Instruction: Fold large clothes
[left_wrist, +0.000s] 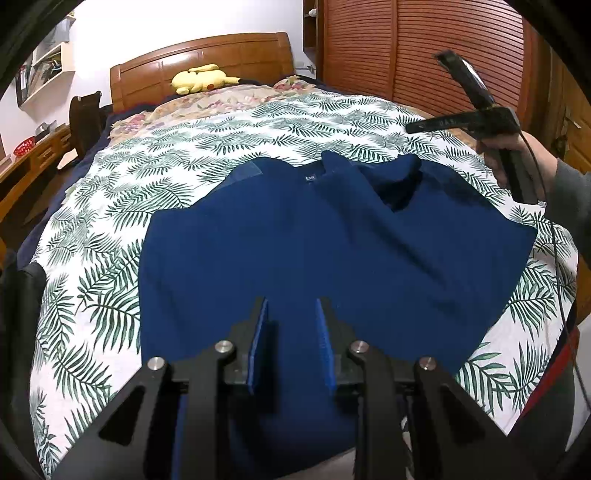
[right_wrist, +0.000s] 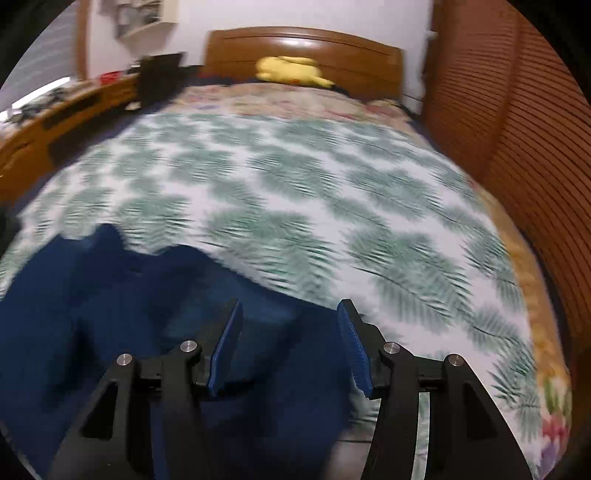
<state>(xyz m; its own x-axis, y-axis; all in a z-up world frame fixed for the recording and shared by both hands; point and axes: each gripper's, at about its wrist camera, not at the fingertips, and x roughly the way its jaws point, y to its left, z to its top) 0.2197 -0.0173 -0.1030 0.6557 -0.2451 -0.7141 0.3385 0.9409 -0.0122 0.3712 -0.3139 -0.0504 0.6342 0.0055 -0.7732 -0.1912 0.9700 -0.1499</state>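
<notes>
My left camera gives me the whole picture: the navy shirt (left_wrist: 325, 251) spread flat on the leaf-print bedspread (left_wrist: 184, 177), collar and size tag toward the headboard (left_wrist: 207, 55), one sleeve folded over near the neck. From here I can also see my right gripper (left_wrist: 424, 92) from the outside, raised above the shirt's far right shoulder, my hand (left_wrist: 517, 158) around its handle. Its fingers look spread wide there.

My right camera shows far less shirt (right_wrist: 129, 314), only its upper corner at lower left, and everything is smeared with motion blur, so the leaf pattern and the yellow plush toy (right_wrist: 291, 72) by the headboard are soft. It confirms my right gripper (right_wrist: 290, 306) is parted wide with nothing between the blue pads (right_wrist: 354, 347), over the shirt's edge and the bedspread.

The shirt's hem is cut off below my left gripper (left_wrist: 291, 301). Those fingers are apart with a moderate gap, gripping nothing, poised over the lower middle of the shirt; I can't tell whether the tips touch the cloth.
</notes>
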